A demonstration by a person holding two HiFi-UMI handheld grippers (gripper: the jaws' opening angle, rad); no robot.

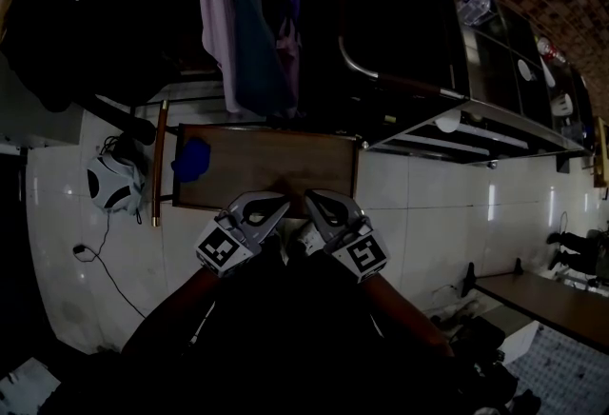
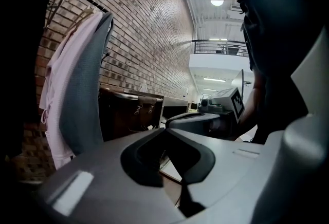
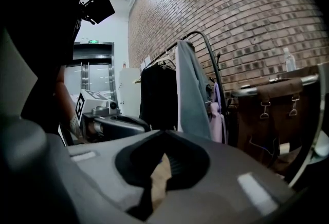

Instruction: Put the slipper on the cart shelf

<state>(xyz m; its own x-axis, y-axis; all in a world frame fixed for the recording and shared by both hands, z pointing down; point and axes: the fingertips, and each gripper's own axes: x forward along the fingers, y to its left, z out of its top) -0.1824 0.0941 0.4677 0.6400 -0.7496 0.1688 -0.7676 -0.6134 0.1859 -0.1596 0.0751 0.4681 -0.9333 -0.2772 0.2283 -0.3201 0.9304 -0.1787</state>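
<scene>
Flat on the cart shelf (image 1: 276, 166), a brown board across the middle of the head view: the blue slipper (image 1: 192, 159). Lies at the shelf's left end, close to the left edge, roughly midway between the far and near edges. Touches neither tool.

At the shelf's near edge, around its middle: left gripper (image 1: 274, 204) and right gripper (image 1: 319, 202), side by side and just apart, tips pointing over the board, marker cubes toward the person. Slipper off to the left of the left gripper and further across the board, clearly apart from it; farther still from the right gripper.

Both tools clenched on nothing. In the left gripper view, jaws meeting tip to tip, with only a dark hollow behind the tips and a sliver of brown board below. Same in the right gripper view: tips pressed together, a tan strip of the shelf showing through the slot beneath them. No slipper to be made out in either of these two views.

Along the shelf's left edge, just outside it: a wooden rod (image 1: 160, 161). Left of that, on the pale tiled floor (image 1: 419, 204): a black-and-white bag (image 1: 114, 183) and a thin dark cable (image 1: 105, 256). Beyond the shelf's far edge: hanging clothes (image 1: 238, 23), pink and grey-blue among darker ones. Past the far right corner: a large dark case (image 1: 400, 23) with a clear bottle (image 1: 476, 4) on top. Behind all this, a brick wall (image 2: 144, 22).
</scene>
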